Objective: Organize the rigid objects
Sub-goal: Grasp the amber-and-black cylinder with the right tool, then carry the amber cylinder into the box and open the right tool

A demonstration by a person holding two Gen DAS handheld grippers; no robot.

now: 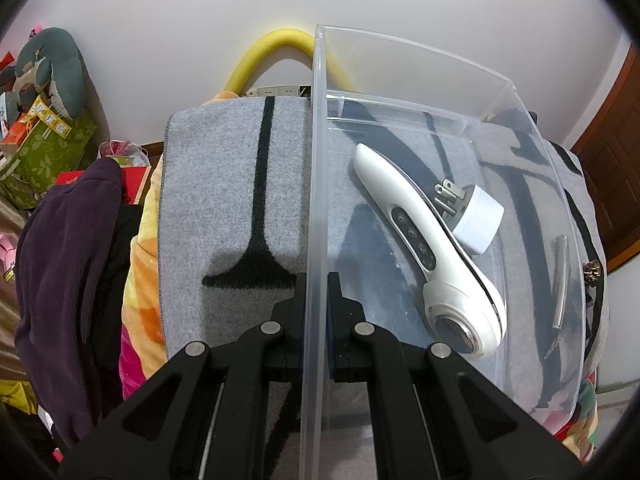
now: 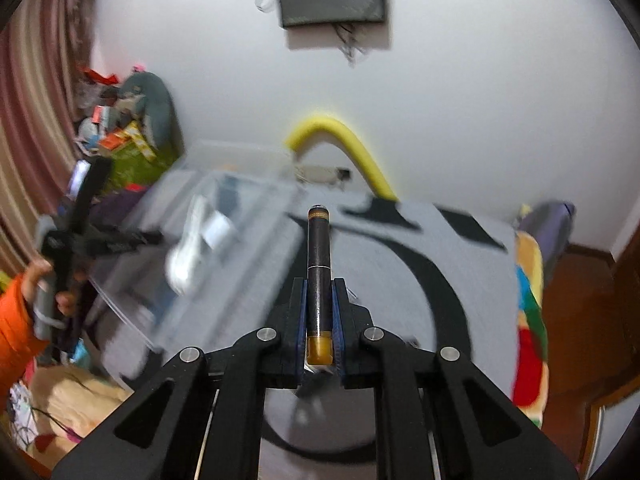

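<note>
Here, the left gripper (image 1: 316, 280) pinches the near wall of a clear plastic bin (image 1: 400, 56), where a white handheld device (image 1: 424, 236) lies with a plug adapter (image 1: 476, 216) at its 2 o'clock. The right gripper (image 2: 319, 292) clamps a dark cylindrical tube (image 2: 318, 256) above the grey mat (image 2: 400, 272), bin at 10 o'clock.

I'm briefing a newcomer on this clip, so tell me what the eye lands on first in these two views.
In the left wrist view, the left gripper is clamped on the near wall of a clear plastic bin holding a white handheld device, a white plug adapter and a slim metal tool. In the right wrist view, the right gripper grips a dark pen-like cylinder with an amber end, over the grey mat.
</note>
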